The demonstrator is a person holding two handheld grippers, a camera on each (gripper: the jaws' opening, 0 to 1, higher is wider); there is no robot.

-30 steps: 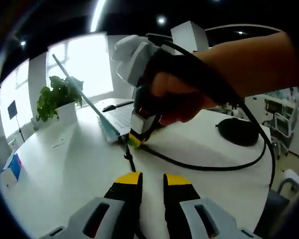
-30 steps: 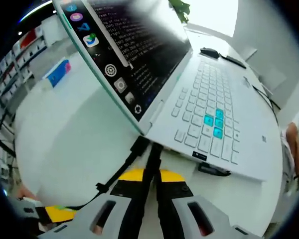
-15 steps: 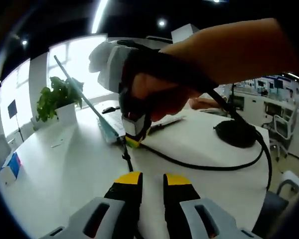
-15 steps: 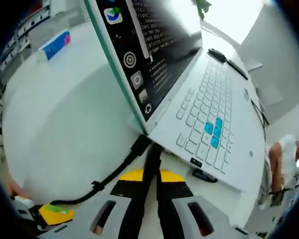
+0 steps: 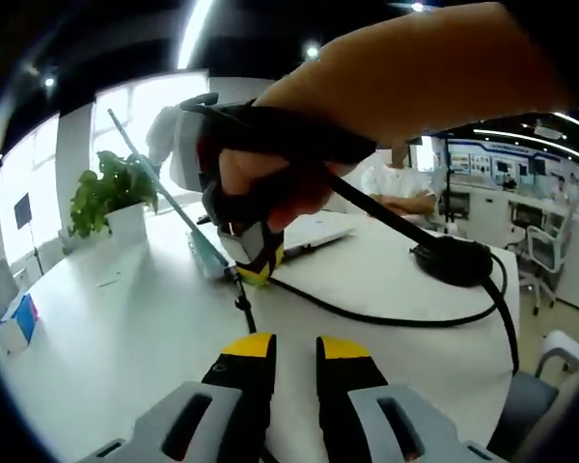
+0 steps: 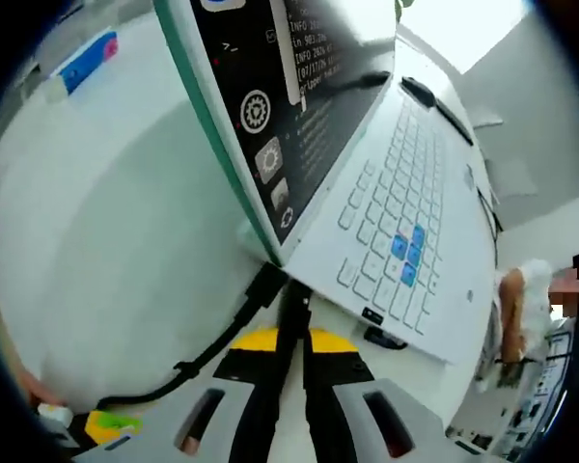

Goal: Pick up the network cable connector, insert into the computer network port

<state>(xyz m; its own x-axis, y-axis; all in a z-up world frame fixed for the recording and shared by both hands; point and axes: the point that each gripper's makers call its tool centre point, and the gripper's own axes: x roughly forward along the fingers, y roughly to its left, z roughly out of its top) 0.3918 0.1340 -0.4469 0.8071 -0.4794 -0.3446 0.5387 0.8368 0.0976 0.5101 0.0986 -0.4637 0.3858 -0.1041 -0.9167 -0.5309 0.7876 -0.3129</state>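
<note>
Network cable connector [image 6: 291, 307] sits pinched between the jaws of the right tool [image 6: 288, 349], its tip at the side edge of the white laptop [image 6: 405, 231], by the hinge corner. Pickup done; seating in the port looks unfinished, cannot confirm. Black cable [image 6: 212, 349] trails across the white counter [image 6: 106, 251]. Left tool [image 5: 294, 349] narrow, holding nothing, hovers above the counter.

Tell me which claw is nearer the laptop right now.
Right. The right claw sits at the laptop edge, shut on the cable. The left claw hangs back across the table.
</note>
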